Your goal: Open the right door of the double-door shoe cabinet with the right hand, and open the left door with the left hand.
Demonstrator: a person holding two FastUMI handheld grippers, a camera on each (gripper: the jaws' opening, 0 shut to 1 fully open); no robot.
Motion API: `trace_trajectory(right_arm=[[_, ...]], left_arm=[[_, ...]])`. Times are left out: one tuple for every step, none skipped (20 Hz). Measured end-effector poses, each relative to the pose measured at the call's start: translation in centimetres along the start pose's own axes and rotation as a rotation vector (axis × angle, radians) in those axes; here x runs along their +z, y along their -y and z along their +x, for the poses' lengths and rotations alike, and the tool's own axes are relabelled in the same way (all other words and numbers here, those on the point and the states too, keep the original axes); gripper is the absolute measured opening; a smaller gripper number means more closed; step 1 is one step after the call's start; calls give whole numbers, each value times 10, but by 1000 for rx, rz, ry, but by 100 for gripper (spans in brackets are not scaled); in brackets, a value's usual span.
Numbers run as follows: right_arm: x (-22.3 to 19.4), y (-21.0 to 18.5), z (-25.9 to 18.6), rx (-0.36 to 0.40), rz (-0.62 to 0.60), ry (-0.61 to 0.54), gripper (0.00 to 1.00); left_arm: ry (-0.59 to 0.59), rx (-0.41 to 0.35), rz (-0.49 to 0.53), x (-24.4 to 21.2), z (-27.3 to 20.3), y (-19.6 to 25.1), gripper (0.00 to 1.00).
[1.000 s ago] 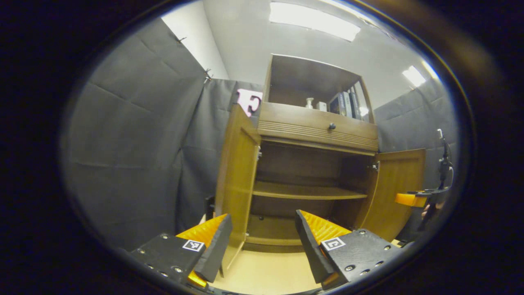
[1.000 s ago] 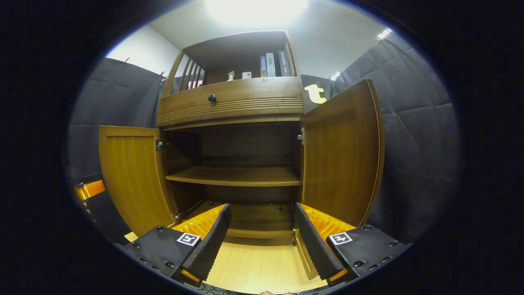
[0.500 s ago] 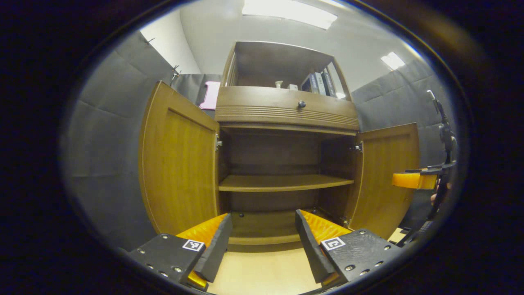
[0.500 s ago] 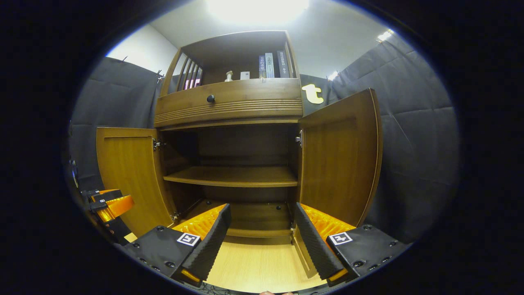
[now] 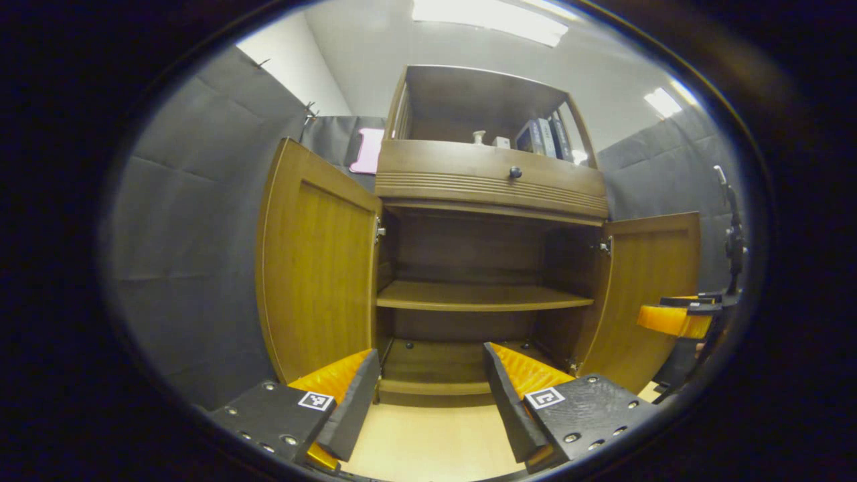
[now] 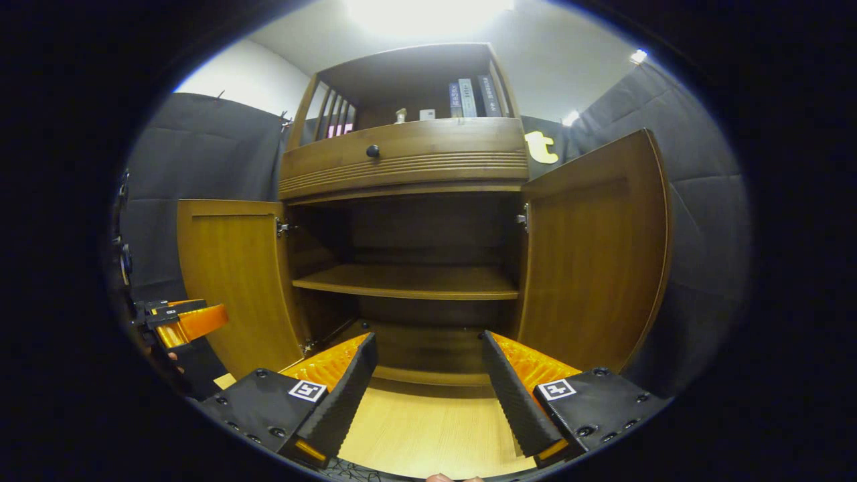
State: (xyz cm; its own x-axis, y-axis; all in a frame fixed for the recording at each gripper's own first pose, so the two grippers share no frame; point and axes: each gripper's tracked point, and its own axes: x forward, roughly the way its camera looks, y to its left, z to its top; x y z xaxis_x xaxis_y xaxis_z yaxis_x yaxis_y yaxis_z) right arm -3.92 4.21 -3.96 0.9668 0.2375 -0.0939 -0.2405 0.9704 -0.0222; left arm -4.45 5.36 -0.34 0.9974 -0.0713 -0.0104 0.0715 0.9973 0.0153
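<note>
The wooden shoe cabinet (image 5: 492, 184) stands ahead with both lower doors swung wide. In the left gripper view the left door (image 5: 315, 268) hangs open at left and the right door (image 5: 646, 294) at right. My left gripper (image 5: 428, 395) is open, empty, in front of the cabinet's bottom. The right gripper (image 5: 676, 318) shows far right beside the right door. In the right gripper view the right door (image 6: 592, 248) and left door (image 6: 231, 281) stand open. My right gripper (image 6: 425, 388) is open and empty. The left gripper (image 6: 181, 321) appears at far left.
Inside, a middle shelf (image 6: 408, 281) and bottom board (image 5: 435, 365) lie bare. A drawer with a dark knob (image 5: 514, 172) sits above the doors; books (image 6: 472, 100) and small items stand on the top shelf. Light wooden floor (image 6: 428, 435) lies in front.
The left gripper view swung from the left door's edge toward the cabinet front, then drifted slightly left. The right gripper view shifted a little left, so the cabinet sits further right.
</note>
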Motion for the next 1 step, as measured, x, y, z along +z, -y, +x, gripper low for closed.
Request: trace_trajectory(right_arm=[[-1, -2, -2, 28, -3, -1, 95]], left_arm=[[5, 15, -22, 1, -3, 3, 89]])
